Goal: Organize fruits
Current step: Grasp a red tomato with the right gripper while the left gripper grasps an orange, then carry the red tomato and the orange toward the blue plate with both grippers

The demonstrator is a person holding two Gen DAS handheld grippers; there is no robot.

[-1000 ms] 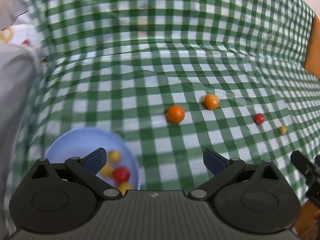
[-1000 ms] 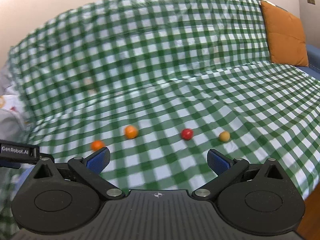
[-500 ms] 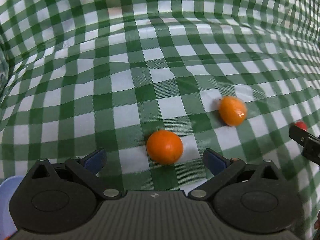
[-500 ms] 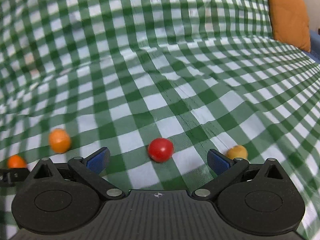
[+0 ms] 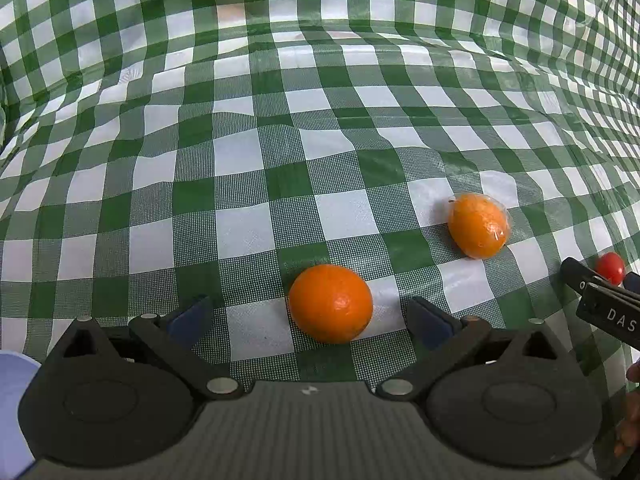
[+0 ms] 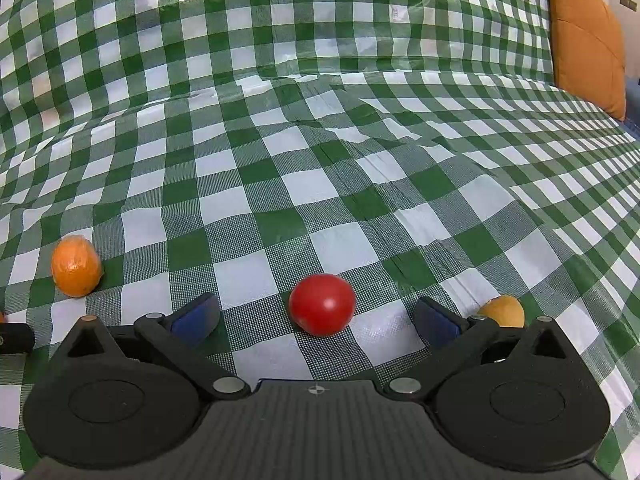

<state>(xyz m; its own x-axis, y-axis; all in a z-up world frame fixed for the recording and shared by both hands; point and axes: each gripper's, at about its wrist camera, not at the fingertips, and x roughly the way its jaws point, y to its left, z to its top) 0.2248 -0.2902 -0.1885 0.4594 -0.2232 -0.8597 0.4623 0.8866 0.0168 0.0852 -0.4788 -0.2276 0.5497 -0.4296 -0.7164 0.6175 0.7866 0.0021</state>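
Note:
My left gripper is open, low over the checked cloth, with a bare orange lying between its blue pads, untouched by either. A second orange in clear wrap lies farther right. My right gripper is open too, and a red cherry tomato sits between its fingertips on the cloth. A small yellow tomato is partly hidden behind the right finger. The wrapped orange shows at the left of the right wrist view. The red tomato and right gripper's tip appear at the left view's right edge.
A green-and-white checked cloth covers a soft seat and its backrest. The rim of a pale blue bowl shows at the lower left. An orange cushion leans at the far right. A hand shows at the right edge.
Both grippers have moved forward and down toward the cloth. The bare orange now lies between the left pads and the red tomato between the right pads. The bowl has slipped nearly out of view.

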